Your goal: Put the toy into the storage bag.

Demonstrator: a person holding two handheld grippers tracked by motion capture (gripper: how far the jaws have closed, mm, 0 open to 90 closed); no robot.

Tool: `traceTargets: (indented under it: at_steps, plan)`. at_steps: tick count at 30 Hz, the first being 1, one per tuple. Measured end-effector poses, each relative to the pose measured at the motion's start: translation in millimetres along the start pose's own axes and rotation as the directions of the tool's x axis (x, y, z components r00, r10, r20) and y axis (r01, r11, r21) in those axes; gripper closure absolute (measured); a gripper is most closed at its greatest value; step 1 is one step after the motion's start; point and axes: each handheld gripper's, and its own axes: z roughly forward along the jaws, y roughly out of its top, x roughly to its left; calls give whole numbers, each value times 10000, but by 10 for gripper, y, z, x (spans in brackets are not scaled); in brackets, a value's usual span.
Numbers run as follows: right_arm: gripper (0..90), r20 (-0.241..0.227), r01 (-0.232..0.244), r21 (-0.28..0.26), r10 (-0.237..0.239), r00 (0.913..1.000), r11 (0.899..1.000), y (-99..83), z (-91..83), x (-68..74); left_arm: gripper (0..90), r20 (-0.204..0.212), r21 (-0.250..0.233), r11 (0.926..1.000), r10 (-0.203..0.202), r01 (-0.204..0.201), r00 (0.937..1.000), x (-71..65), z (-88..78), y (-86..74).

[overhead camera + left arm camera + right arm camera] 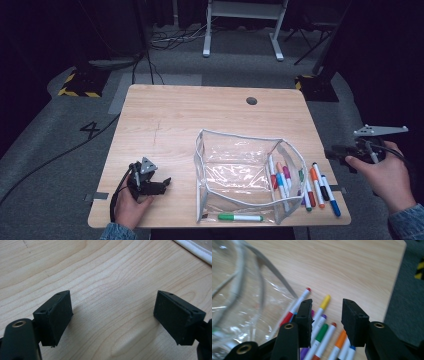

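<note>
The markers (315, 187) lie in a loose row at the lower right of the high view, on the table's (165, 115) near right corner, just beside the clear pouch (240, 170); a few more, with red, blue and purple on them, lie inside the pouch against its right wall. In the right gripper view they fan out from the bottom centre of the frame: a yellow-capped one, a green one and an orange one among them. A lone green marker (240, 217) lies at the bottom centre of the high view, just in front of the pouch.

The right gripper (350, 152) sits at the right edge of the high view, past the table's side, in the person's right hand (382, 175). Its jaws stand partly apart with nothing pinched; the markers seen between them lie on the table beyond, though the frame is somewhat blurred.

The left gripper (162, 184) rests low at the lower left of the high view, held by the left hand (131, 202). Its jaws are spread wide over bare wood, with the pouch's white edge in the upper right corner of its own view.
</note>
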Motion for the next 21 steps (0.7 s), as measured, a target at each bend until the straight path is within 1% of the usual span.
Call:
traceTargets:
  at_steps: [1,4,7,9,12,13,16,18,20,21]
  plan:
    - [620,171,-139,104,138,9998,9998,-68,6,-58,157,-94,-28,9999,-101,101,9999,-17,-2,-4]
    - [629,517,-604,425,582,9970,9973,-276,56,-194,154,-59,-67,9999,-90,89,9999,-14,-4,-11]
    - [633,818,-858,740,797,9935,9936,-471,134,-289,151,-60,-63,9999,-82,81,9999,-14,-5,-12]
    - [636,868,-1077,934,997,9912,9898,-591,193,-335,151,-68,-58,10000,-67,67,10000,-14,-6,-13]
    - [637,992,-1449,1369,1319,9863,9799,-762,301,-373,150,-71,-58,10000,-65,65,10000,-14,-6,-13]
    - [637,1044,-1486,1492,1339,9855,9776,-818,344,-383,150,-71,-59,10000,-66,66,10000,-14,-6,-14]
    - [637,1111,-1724,1936,1530,9820,9658,-980,469,-394,150,-71,-58,10000,-66,66,10000,-15,-6,-13]
    - [637,1076,-1863,2224,1658,9803,9570,-1094,560,-402,149,-76,-50,10000,-69,68,9999,-14,-6,-13]
    - [638,1098,-1966,2401,1746,9785,9506,-1170,618,-409,130,-141,44,9999,-131,132,9998,-12,-2,-9]
    - [638,1076,-2036,2531,1817,9775,9458,-1205,643,-411,101,-184,119,9998,-180,183,9997,-8,5,-6]
